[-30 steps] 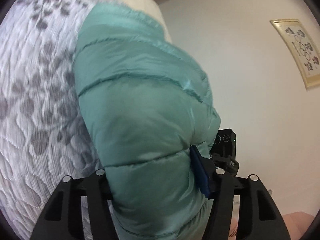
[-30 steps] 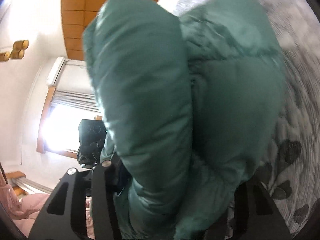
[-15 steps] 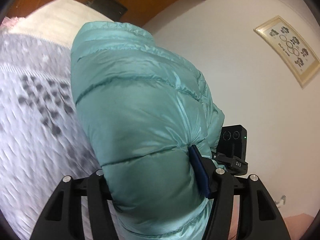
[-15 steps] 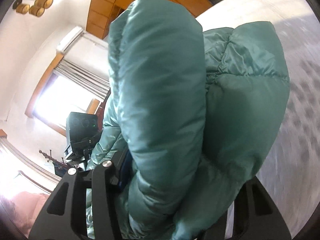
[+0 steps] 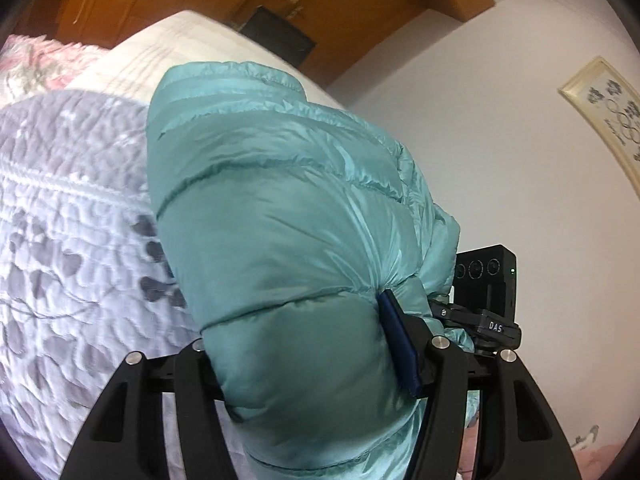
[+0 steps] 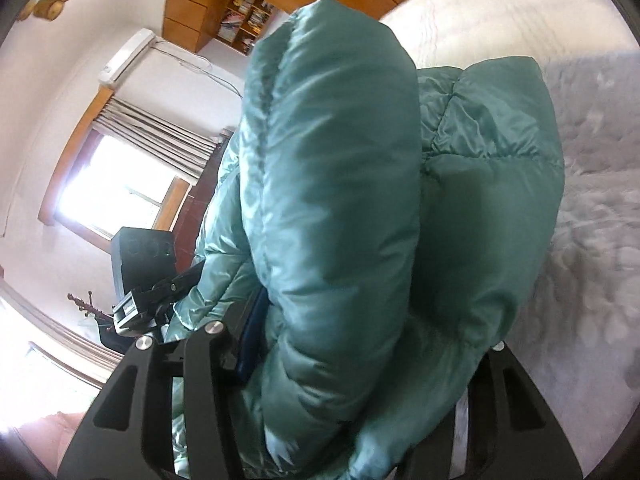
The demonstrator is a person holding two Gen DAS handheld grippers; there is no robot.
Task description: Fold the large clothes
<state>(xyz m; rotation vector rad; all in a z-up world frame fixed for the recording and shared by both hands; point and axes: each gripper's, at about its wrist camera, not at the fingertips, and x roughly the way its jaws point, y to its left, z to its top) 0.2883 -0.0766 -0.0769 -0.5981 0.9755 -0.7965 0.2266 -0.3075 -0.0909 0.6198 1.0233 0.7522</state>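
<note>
A teal quilted puffer jacket [image 5: 280, 220] fills the middle of the left wrist view, bunched between the fingers of my left gripper [image 5: 308, 344], which is shut on it. In the right wrist view the same jacket [image 6: 340, 200] hangs in thick folds between the fingers of my right gripper [image 6: 352, 360], which is shut on it. Both grippers hold the jacket lifted above the bed. The far fingertip of each gripper is hidden by fabric. The right gripper's camera unit [image 5: 486, 280] shows in the left wrist view; the left one's [image 6: 142, 256] shows in the right wrist view.
A grey-white quilted bedspread with leaf print [image 5: 68, 260] lies below; it also shows in the right wrist view [image 6: 592, 220]. A cream pillow [image 5: 192, 52] and wooden cabinets [image 5: 320, 0] are at the far end. A white wall with a framed picture [image 5: 612, 116] is right. A bright window [image 6: 112, 184] is left.
Both grippers have lifted and tilted up with the jacket: the bedspread has dropped lower in view, and the cabinets, pillow and window have come into view.
</note>
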